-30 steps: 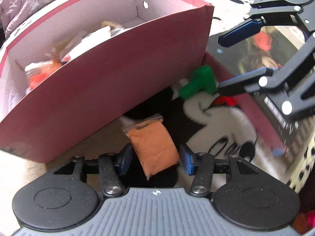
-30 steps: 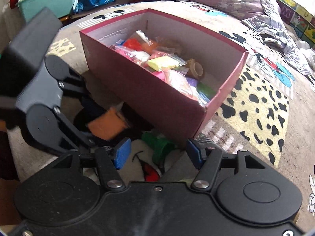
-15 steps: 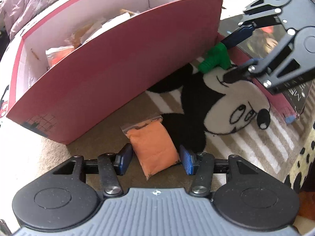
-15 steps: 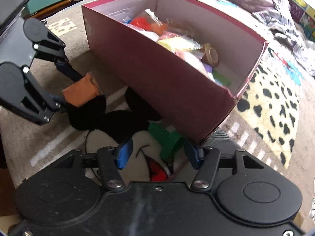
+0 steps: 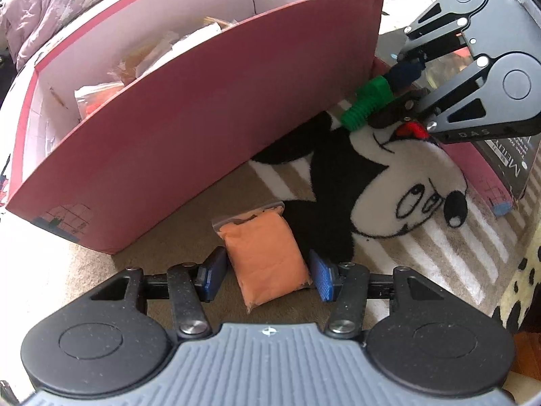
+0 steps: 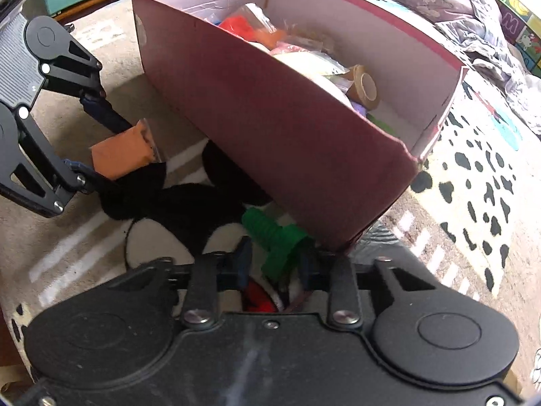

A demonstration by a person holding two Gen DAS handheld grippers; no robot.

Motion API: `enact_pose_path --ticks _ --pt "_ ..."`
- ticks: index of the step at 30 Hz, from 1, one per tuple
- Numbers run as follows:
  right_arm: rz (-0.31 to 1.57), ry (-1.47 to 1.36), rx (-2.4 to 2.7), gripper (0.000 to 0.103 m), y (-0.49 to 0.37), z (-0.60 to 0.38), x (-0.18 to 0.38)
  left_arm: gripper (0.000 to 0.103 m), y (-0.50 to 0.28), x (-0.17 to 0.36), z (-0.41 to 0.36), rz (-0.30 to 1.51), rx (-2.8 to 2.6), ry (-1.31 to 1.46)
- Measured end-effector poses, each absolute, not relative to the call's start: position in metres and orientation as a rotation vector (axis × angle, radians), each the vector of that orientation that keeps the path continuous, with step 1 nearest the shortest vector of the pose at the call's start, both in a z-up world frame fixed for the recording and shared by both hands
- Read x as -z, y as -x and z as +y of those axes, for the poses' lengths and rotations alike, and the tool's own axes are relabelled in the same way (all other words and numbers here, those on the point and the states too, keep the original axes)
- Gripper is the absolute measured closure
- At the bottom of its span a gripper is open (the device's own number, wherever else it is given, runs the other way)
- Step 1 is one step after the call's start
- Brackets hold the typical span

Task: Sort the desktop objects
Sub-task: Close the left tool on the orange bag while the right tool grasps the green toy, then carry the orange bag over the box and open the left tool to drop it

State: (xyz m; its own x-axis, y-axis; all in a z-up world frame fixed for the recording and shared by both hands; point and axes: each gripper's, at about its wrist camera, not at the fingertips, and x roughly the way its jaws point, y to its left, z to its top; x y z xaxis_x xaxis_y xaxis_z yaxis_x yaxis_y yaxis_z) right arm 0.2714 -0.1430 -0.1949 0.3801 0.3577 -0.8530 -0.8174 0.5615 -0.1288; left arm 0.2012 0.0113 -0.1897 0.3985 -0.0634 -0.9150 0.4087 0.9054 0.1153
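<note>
Left wrist view: left gripper (image 5: 267, 275) low over the rug, fingers spread, blue pads (image 5: 322, 280) on either side of an orange bag (image 5: 265, 260) that lies flat on the rug; a small gap shows on each side, so nothing is gripped; bag's sealed clear edge points toward the red box (image 5: 189, 128), which stands near; right gripper (image 5: 397, 93) reaches in from the upper right, its fingers on either side of a green bolt (image 5: 367, 101) lying by the box's corner; "MEILIN" partly legible on a dark packet (image 5: 510, 162) under that gripper, further print too small to read; letters on the gripper's link unclear; small grid label (image 5: 64, 218) on the box's near wall, illegible.

Right wrist view: right gripper (image 6: 275, 264) low, pads narrowed about the bolt's (image 6: 277, 240) head, contact not certain; threaded shank points toward the rug's (image 6: 152, 243) mouse figure; box wall (image 6: 280, 135) just beside the right finger, little room there; bright bags and a tape roll (image 6: 365, 89) lie inside the box; open rug to the left, between the two grippers.
</note>
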Motion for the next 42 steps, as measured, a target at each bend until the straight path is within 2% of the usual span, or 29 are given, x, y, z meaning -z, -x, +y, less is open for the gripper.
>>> enact_pose_path --ticks 5,27,35,42 --pt "0.880 0.565 -0.827 0.083 -0.270 -0.149 0.180 0.055 -0.201 0.181 0.015 1.111 0.305 -0.336" --pt "0.814 0.542 -0.888 0.083 -0.257 -0.176 0.154 0.055 -0.190 0.095 0.011 0.904 0.353 -0.231" --pt "0.807 0.549 -0.904 0.083 -0.253 -0.175 0.151 0.055 -0.203 0.064 0.021 0.798 0.276 -0.128" --pt "0.815 0.549 -0.921 0.083 -0.251 -0.172 0.152 0.055 -0.228 0.061 0.015 0.742 0.189 -0.042"
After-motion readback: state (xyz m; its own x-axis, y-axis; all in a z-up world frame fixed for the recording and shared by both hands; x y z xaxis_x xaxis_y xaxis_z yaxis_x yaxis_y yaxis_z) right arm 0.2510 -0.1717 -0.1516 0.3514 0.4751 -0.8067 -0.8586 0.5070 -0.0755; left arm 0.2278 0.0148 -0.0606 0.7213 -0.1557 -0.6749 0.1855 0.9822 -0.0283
